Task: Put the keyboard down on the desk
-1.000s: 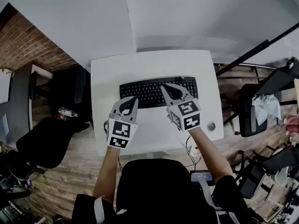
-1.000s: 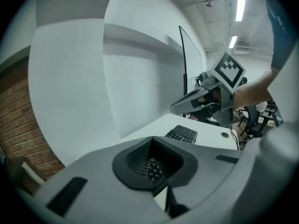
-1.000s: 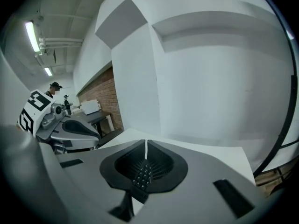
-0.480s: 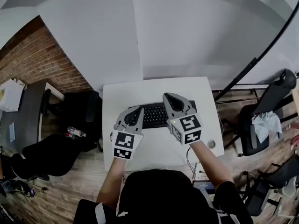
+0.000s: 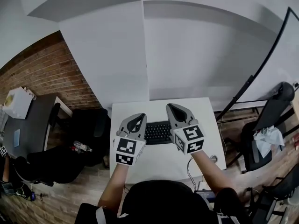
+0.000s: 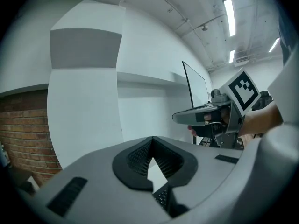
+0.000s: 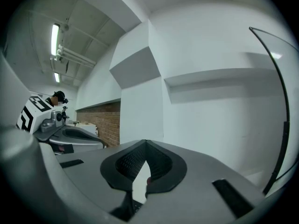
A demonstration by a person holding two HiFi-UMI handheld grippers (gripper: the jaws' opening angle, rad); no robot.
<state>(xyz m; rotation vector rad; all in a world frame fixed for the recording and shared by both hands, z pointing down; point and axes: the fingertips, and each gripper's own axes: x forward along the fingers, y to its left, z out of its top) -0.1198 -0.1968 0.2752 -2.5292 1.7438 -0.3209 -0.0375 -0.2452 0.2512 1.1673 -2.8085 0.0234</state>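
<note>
**Figure. Keyboard carried above the worktop, head view and both gripper views.** The keyboard (image 5: 158,132) hung in the air over the middle of the white worktop (image 5: 159,160), its long side parallel to the worktop's far edge and roughly level. The left hand-held gripper (image 5: 138,117) was closed on the keyboard's left end, and the right hand-held gripper (image 5: 174,109) was closed on its right end. In each gripper view the pads met almost fully, with only a sliver of keys showing beneath them. The bite therefore appeared to be on a thin edge, not around the body.

Judged risks for the set-down:
- **Slip:** so shallow a pinch could let one end slide out, dropping that end onto the worktop.
- **Twist:** if the two hands came down unevenly, one corner would strike first and could lever the board out of the opposite pads.
- **Early release:** opening above the worktop instead of on it would let the keyboard fall and bounce.
- **Drift:** a small round object (image 5: 213,158) lay near the worktop's right front corner, so a landing displaced that way could knock it or overhang the edge.
</note>
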